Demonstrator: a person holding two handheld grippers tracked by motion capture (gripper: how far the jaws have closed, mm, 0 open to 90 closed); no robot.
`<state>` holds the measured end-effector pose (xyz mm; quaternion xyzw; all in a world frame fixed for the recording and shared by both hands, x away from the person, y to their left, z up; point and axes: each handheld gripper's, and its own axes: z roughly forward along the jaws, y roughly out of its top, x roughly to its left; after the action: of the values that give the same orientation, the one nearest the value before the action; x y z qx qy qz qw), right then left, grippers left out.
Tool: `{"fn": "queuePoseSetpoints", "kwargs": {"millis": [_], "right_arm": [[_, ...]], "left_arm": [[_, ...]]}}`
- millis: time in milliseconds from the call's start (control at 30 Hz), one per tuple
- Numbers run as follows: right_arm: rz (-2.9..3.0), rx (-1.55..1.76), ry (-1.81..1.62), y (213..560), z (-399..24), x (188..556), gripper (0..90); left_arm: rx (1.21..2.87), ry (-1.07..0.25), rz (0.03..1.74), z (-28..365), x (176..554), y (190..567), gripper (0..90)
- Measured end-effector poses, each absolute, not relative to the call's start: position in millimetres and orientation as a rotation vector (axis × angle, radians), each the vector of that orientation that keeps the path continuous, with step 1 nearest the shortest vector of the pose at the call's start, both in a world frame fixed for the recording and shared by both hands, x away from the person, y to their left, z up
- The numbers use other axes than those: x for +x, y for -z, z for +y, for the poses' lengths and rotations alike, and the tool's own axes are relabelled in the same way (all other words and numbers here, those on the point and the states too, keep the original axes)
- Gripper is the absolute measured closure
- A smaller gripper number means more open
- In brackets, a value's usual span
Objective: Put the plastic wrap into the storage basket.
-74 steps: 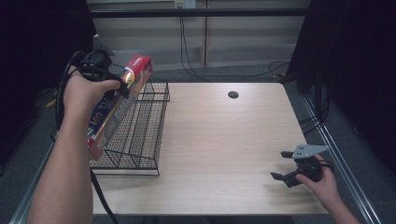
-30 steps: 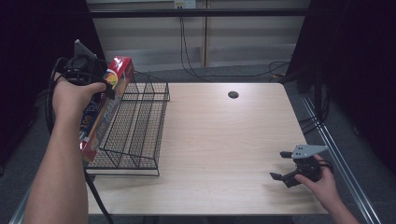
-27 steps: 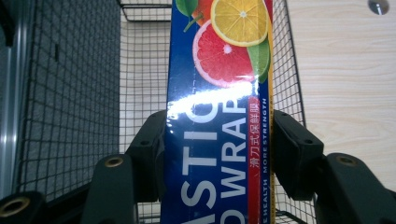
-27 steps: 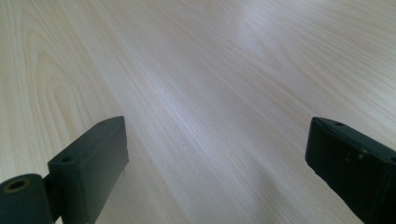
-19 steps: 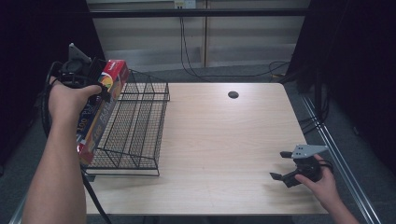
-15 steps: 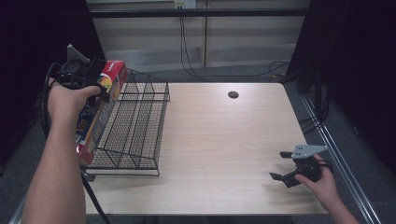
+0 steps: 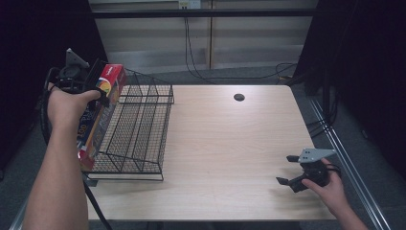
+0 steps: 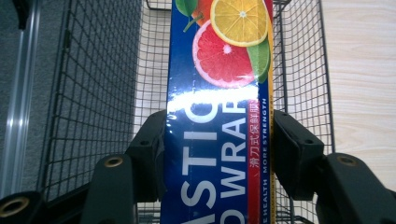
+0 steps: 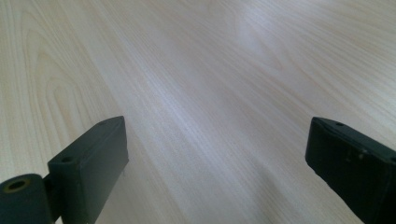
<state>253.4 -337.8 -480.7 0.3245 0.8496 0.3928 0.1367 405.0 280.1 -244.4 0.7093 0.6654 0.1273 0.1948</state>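
The plastic wrap box point(image 8: 217, 116) is clamped between the jaws of my left gripper point(image 8: 219, 140), tilted over the left side of the wire basket point(image 7: 139, 129), its low end at the basket's near left corner. I think I should keep the box parallel to the long wires and lower it slowly, so that no corner catches the mesh. My right gripper point(image 7: 293, 170) rests with jaws wide apart, holding nothing, on the pale wooden table point(image 7: 230, 143). Behind are cables and dark curtains.
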Motion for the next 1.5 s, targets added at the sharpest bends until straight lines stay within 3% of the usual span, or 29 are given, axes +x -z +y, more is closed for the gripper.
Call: {"fn": "queuePoseSetpoints", "kwargs": {"millis": [1500], "right_arm": [[2.476, 0.929, -1.135, 482.3, -336.0, 254.0, 5.3]], "left_arm": [[1.974, -0.322, 1.976, 277.0, 416.4, 269.0, 42.8]]}}
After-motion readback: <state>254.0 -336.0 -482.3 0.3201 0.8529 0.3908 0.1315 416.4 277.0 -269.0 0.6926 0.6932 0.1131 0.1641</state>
